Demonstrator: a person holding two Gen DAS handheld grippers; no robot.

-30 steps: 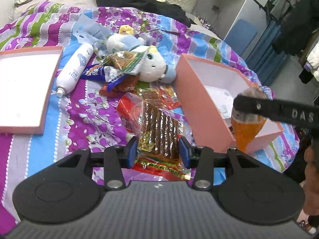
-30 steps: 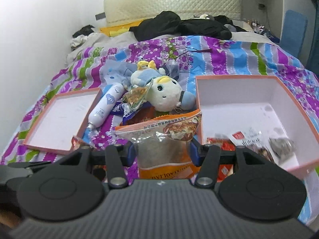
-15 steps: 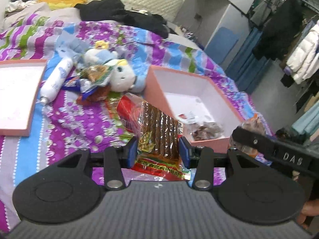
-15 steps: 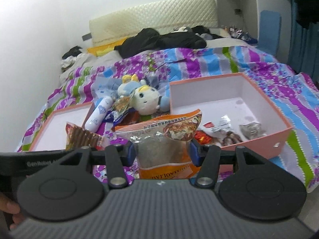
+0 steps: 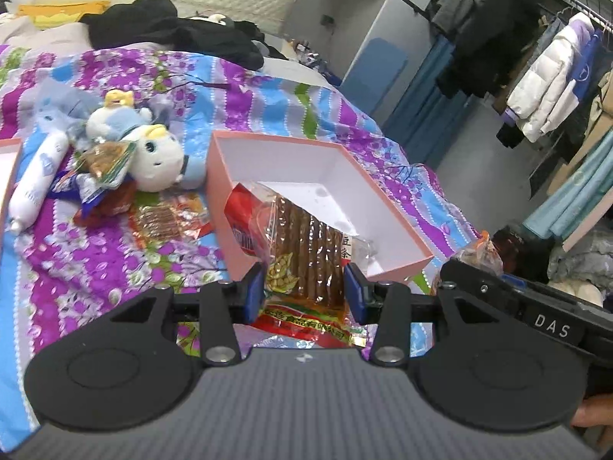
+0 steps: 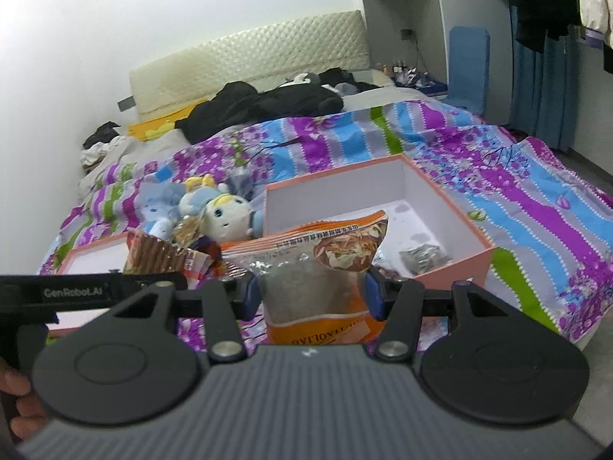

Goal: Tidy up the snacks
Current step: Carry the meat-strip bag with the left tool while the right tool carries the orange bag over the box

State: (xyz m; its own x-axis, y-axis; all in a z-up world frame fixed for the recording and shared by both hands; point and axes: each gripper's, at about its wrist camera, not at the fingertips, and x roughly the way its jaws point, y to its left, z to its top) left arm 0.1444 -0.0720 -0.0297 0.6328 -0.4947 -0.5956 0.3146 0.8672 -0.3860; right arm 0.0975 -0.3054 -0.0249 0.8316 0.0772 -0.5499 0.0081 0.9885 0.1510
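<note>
A clear red-edged packet of brown sticks [image 5: 306, 253] sits clamped in the left tongs [image 5: 304, 293], while the right tongs [image 6: 312, 295] grip an orange noodle-print pouch [image 6: 318, 272]. Both packets hang above a bed with a purple, blue and green floral quilt [image 6: 517, 191], in front of an open pink box [image 6: 383, 207] holding a few small wrapped snacks. A plush toy [image 5: 153, 157] and loose packets lie beside the box; coats [image 5: 544, 76] hang at right.

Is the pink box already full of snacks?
No: in the right wrist view the pink box shows mostly bare white floor, with only a few small packets at its near end.
</note>
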